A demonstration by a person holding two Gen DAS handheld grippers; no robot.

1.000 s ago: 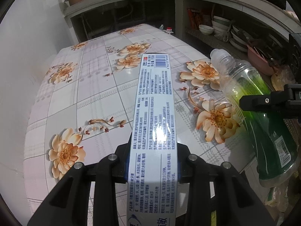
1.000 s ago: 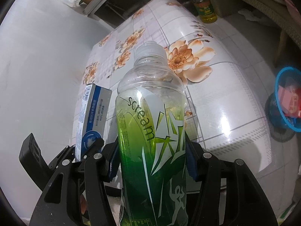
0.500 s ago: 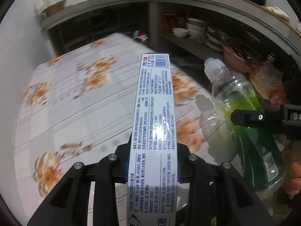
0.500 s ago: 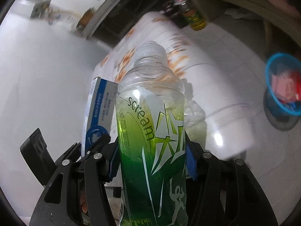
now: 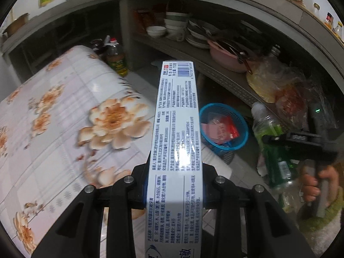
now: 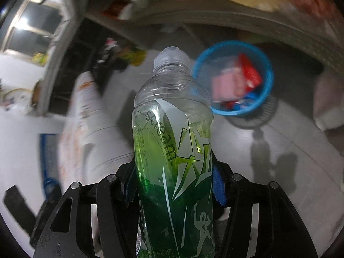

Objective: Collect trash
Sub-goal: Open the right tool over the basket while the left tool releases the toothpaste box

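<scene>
Left gripper (image 5: 175, 190) clamps the toothpaste box (image 5: 177, 129), right gripper (image 6: 174, 185) clamps the green bottle (image 6: 172, 137); both are carried off the counter (image 5: 53, 111) edge, aimed toward the blue basket (image 6: 268, 81) on the floor for dumping

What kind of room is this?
Most likely a home kitchen: stacked bowls and plates sit on a low shelf, an oil bottle stands beside the flowered table.

Pale tiled floor (image 5: 137, 79) with a blue basket (image 5: 223, 129) and an oil bottle (image 5: 115, 59).
</scene>
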